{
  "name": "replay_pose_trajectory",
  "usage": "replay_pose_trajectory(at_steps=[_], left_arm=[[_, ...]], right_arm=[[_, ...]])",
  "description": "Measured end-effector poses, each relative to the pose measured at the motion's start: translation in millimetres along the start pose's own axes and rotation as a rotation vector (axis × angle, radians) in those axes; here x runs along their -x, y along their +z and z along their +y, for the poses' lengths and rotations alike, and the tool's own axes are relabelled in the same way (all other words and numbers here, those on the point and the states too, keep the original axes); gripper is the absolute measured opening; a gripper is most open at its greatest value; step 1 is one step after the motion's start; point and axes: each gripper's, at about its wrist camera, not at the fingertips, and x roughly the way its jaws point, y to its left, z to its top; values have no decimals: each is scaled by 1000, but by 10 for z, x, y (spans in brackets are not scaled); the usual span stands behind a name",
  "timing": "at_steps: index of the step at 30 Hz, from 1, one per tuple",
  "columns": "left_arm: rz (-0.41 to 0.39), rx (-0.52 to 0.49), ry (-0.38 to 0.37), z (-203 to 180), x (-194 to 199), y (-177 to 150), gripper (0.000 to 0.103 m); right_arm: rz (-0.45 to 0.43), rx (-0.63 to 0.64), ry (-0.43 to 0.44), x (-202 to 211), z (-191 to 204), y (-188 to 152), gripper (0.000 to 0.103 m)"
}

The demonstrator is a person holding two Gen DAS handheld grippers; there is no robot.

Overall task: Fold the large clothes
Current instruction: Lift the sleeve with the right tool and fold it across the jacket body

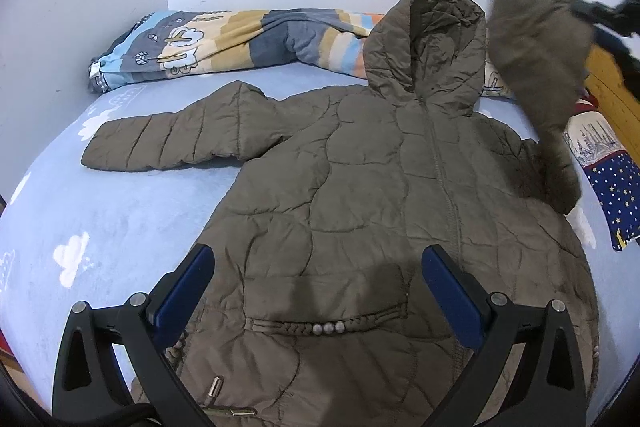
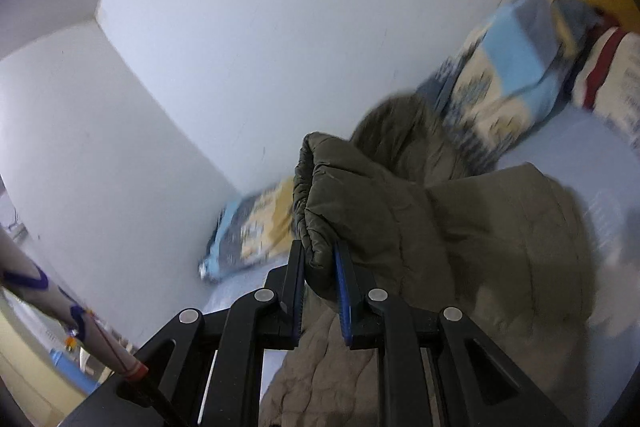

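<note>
An olive-brown quilted hooded jacket (image 1: 360, 187) lies front up on a light blue bed sheet (image 1: 120, 211), its hood toward the wall and one sleeve (image 1: 168, 143) spread out to the left. My left gripper (image 1: 318, 259) is open and empty, hovering above the jacket's lower front near a beaded pocket trim (image 1: 328, 327). My right gripper (image 2: 320, 251) is shut on the cuff of the other sleeve (image 2: 348, 199) and holds it lifted off the bed. That raised sleeve also shows in the left wrist view (image 1: 536, 55) at the upper right.
A rolled striped blanket (image 1: 224, 43) lies along the wall behind the hood. A star-patterned blue cloth (image 1: 616, 187) sits at the bed's right edge, with a wooden headboard (image 1: 612, 83) behind it. White walls stand at the back and left.
</note>
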Motion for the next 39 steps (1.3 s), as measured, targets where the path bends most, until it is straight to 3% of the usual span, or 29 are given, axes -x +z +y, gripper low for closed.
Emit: replay_pose_trajectory(at_steps=[7, 19, 22, 23, 24, 26, 30, 31, 33, 37, 39], left_arm=[[6, 18, 13, 54, -29, -4, 103], [19, 56, 49, 187, -135, 15, 103], [18, 49, 59, 186, -145, 6, 103], [20, 44, 65, 184, -155, 6, 103], [20, 45, 66, 186, -162, 8, 103], [8, 54, 81, 203, -177, 25, 103], [-12, 44, 105, 175, -274, 121, 103], [-26, 31, 124, 155, -315, 164, 103], [-44, 16, 151, 128, -412, 249, 103], [-25, 7, 133, 48, -662, 372, 103], [-38, -2, 156, -15, -807, 432, 103]], right_arm=[[135, 32, 7, -737, -5, -390, 15], [308, -95, 4, -1716, -395, -1178, 16], [348, -86, -12, -1806, -334, -1379, 28], [368, -83, -30, -1832, -327, -1417, 48], [376, -85, -26, -1804, -286, -1423, 61], [394, -76, 14, -1759, -261, -1392, 66], [392, -14, 60, -1531, -214, -1122, 66], [368, 10, 45, -1449, -216, -1043, 66], [279, 65, -76, -1263, -336, -797, 67], [186, 105, -432, -1010, -871, -459, 67], [173, 97, -544, -925, -1172, -367, 58]])
